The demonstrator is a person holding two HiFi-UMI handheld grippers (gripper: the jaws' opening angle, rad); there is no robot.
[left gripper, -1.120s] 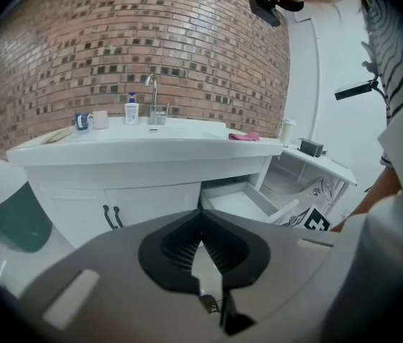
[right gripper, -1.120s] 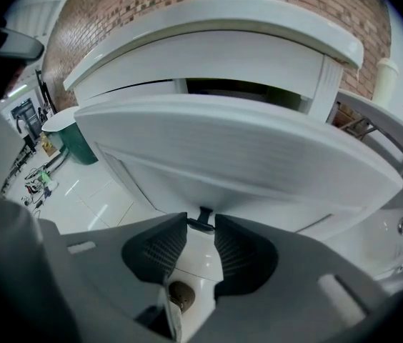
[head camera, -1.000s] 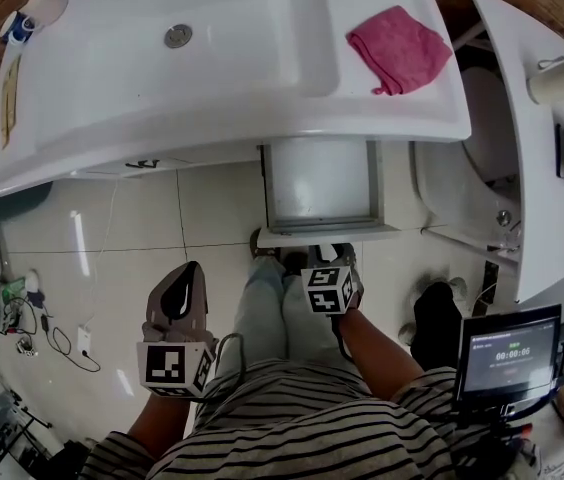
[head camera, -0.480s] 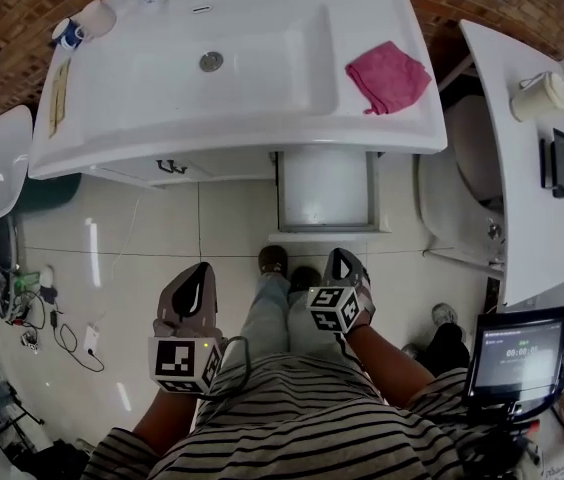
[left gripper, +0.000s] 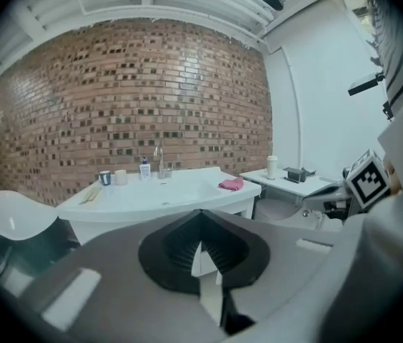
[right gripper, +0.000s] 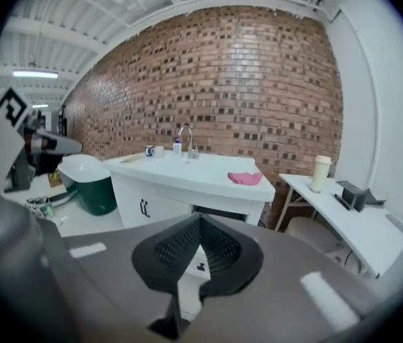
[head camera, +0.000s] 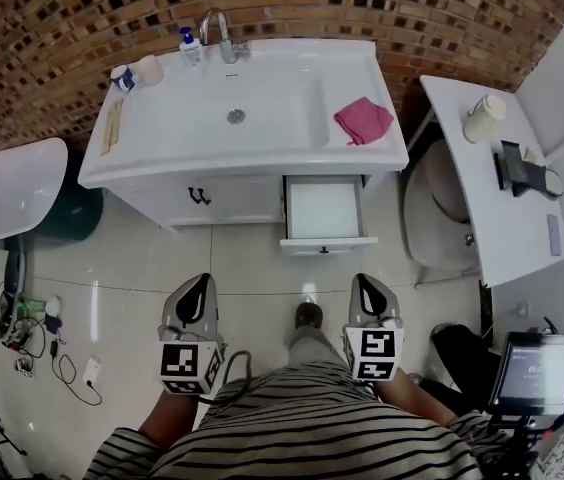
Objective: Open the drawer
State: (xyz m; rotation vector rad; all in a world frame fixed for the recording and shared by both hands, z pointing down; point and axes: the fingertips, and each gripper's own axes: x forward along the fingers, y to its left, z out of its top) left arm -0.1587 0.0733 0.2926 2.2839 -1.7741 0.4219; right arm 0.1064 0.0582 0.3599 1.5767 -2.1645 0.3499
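- Counter (head camera: 162, 163): white basin top set against the brick wall (head camera: 62, 28). The drawer (head camera: 322, 211) sits below the counter's front edge, toward its right end, and is already pulled out with a bare white interior. We judge the opening done.
- Drawer, risk: it juts over the floor between the counter and us. A step forward, or a low swing of either gripper, could knock its front panel and slam it shut or rack it on its runners. Another tug could overrun its travel. We cannot see any stop.
- Drawer, heading: the open top faces up and the front panel faces us, away from the brick wall. The panel's long axis lies level along the counter's front edge, and the slide line runs square to that edge.
- Left gripper (head camera: 194, 282): jaws clenched on nothing, well back from the drawer and left of its line.
- Right gripper (head camera: 365, 280): jaws clenched, empty, well apart from the drawer front and pointing toward it.
- Cloth (head camera: 364, 120): pink, lying near the counter's right front corner, above the drawer. If brushed off, it could drop into the open drawer.
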